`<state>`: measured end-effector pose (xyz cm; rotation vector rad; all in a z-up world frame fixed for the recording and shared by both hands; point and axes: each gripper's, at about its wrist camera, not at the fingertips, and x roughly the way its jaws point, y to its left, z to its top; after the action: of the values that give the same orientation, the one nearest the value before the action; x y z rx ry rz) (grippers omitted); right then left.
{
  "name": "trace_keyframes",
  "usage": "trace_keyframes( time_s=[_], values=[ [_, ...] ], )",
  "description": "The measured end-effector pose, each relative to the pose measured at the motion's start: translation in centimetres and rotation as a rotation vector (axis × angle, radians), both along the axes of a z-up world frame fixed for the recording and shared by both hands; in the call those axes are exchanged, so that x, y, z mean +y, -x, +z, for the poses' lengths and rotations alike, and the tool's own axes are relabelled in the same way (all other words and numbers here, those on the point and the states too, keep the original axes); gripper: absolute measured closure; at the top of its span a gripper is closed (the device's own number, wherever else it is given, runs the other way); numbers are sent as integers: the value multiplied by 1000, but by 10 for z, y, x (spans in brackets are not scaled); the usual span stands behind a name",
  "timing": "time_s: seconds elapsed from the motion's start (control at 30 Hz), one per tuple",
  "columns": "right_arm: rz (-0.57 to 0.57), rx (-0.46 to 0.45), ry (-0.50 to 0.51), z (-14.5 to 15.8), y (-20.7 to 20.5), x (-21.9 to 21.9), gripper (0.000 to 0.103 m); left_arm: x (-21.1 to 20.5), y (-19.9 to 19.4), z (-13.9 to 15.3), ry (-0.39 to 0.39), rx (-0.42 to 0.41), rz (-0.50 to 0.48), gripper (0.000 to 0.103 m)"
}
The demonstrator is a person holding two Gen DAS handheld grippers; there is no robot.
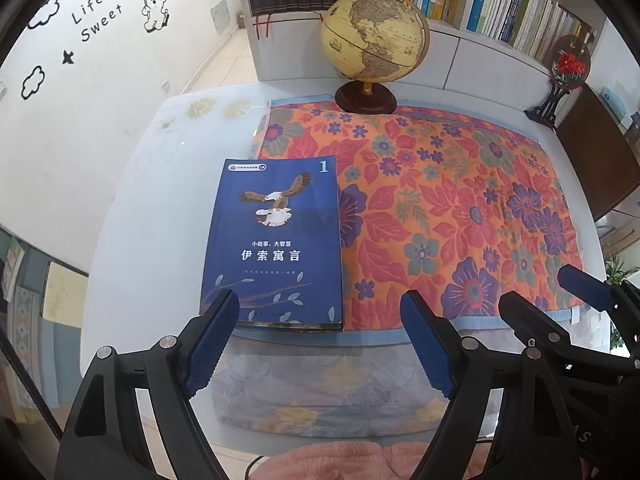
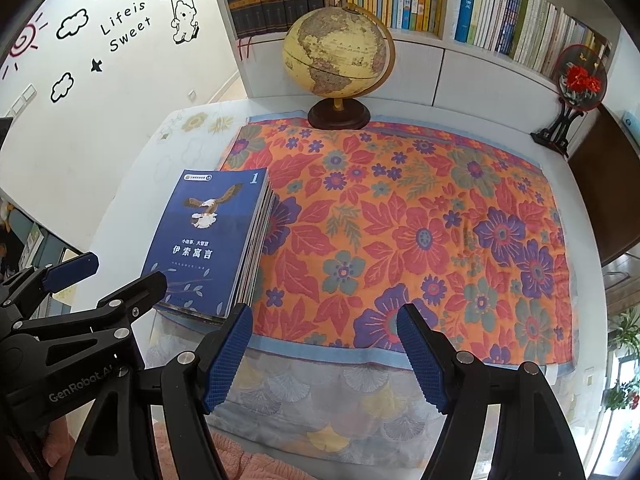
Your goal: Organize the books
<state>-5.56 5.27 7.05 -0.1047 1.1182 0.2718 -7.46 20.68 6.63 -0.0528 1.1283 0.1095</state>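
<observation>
From my seat, the biggest thing is the white surface [image 2: 132, 184], nearly filling both views. Most of it is covered by the orange floral cloth [image 2: 400, 232], presumably laid as a working mat so the books have a soft, non-slip bed. Behind it, at twelve o'clock, the bookshelf [image 2: 400, 0] stands packed with upright spines. I judge that a likely place for sorted volumes, though nothing shows it yet.

At about eleven o'clock on the cloth's far edge sits the globe [image 2: 336, 48] on its dark wooden base, parked back out of the working area. At two o'clock, by the surface's far corner, a round red-flowered ornament [image 2: 580, 80] stands on a black stand.

The task's thing, the stack of books [image 2: 208, 240], lies at nine o'clock in the right wrist view, straddling the cloth's left edge. The blue cover with the eagle and the numeral 1 faces up, and several thinner volumes show as layered edges beneath it. They look squared into one pile, so I take the sorting to be well along or just beginning; I cannot say which.

My left gripper [image 1: 320, 340] hangs just short of the stack's near edge, its fingers spread apart with nothing between them. My right gripper [image 2: 324, 356] hovers over the cloth's near hem, likewise wide and empty. Both tilt steeply downward.
</observation>
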Motion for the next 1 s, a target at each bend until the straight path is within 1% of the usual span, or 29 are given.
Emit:
trace_keyframes(
  time_s=[0.8,1.0],
  values=[
    [1,3,-1,0,-2,-1,30,-1,-1,0,-9,-3,-3,21],
    [2,-5,13,0,0,2,30,1,-3,0,-11,-4,-4,21]
  ],
)
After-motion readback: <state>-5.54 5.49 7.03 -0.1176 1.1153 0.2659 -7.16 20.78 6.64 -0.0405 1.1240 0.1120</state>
